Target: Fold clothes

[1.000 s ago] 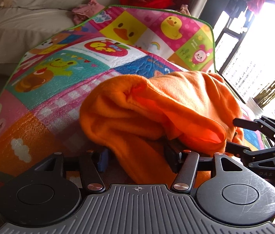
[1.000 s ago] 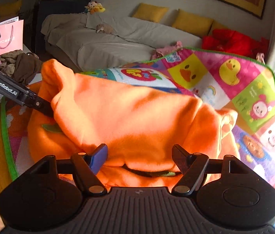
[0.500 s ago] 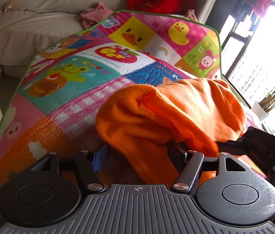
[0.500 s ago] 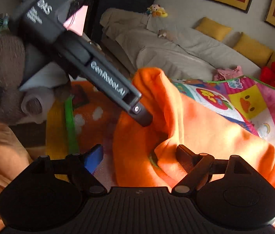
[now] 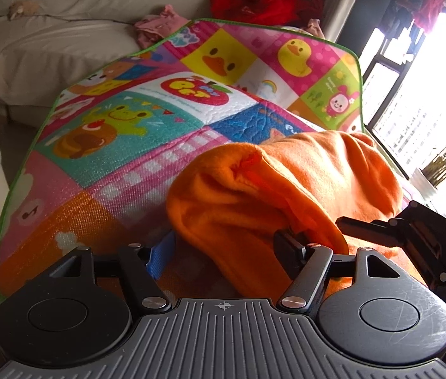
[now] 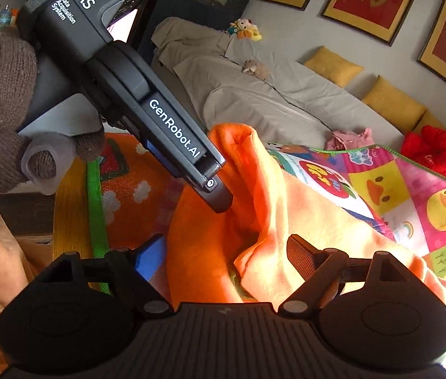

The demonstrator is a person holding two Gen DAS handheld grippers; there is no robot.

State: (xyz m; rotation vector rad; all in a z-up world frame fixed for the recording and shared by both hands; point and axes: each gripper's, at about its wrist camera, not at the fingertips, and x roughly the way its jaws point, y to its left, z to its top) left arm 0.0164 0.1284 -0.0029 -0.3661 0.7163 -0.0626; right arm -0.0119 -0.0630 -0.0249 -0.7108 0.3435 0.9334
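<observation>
On the cartoon play mat [image 5: 121,145], toward its near edge, an orange fleece garment [image 5: 286,189] lies bunched in loose folds. Both grippers work at it: the left gripper [image 5: 223,246] has its jaws spread with fabric draped between them, and the right gripper [image 6: 226,252] likewise stands with jaws spread around a raised fold. A grey sofa [image 6: 270,94] sits behind.
</observation>
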